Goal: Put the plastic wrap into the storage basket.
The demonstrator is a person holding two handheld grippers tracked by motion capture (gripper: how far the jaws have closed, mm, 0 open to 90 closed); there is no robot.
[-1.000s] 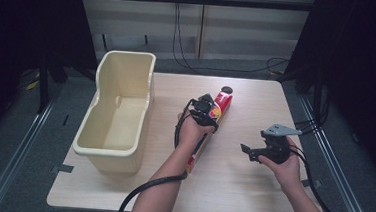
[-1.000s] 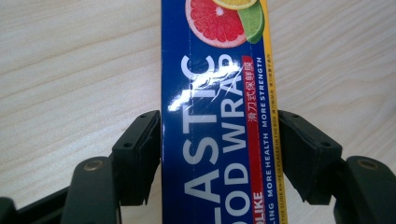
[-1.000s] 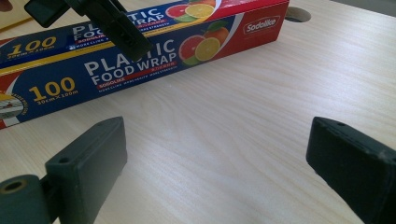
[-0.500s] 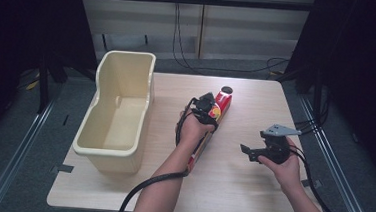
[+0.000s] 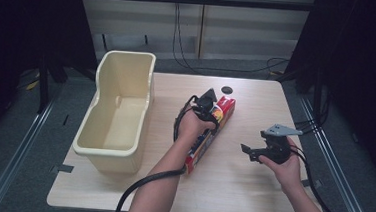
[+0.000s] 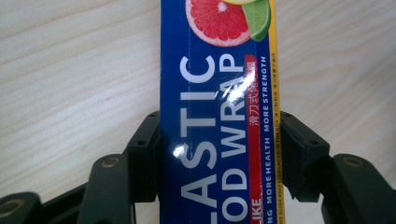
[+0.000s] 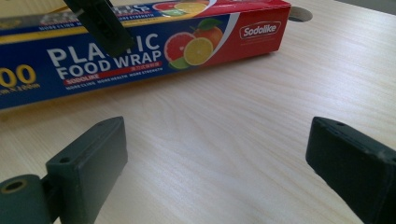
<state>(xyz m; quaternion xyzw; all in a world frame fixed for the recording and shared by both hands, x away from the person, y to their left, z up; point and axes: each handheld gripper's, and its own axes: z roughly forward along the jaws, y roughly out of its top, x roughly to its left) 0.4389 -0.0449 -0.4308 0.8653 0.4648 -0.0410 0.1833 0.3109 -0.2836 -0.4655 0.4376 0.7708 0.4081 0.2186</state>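
Box lettering (image 6: 219, 140) fills the left tool's (image 6: 219, 154) clamped close-up; right tool (image 7: 215, 172) gapes over bare table (image 7: 224, 140).

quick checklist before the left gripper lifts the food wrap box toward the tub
1. Left gripper has a jaw against each long side of the food wrap box: ok.
2. Grip near the middle of the box's length: cannot tell; the hand hides the spot in the high view.
3. Box lies flat on the table: ok.
4. Right gripper open, holding nothing, apart from the box: ok.
5. Tub upright with nothing inside: ok.
6. Table between box and tub bare: ok.
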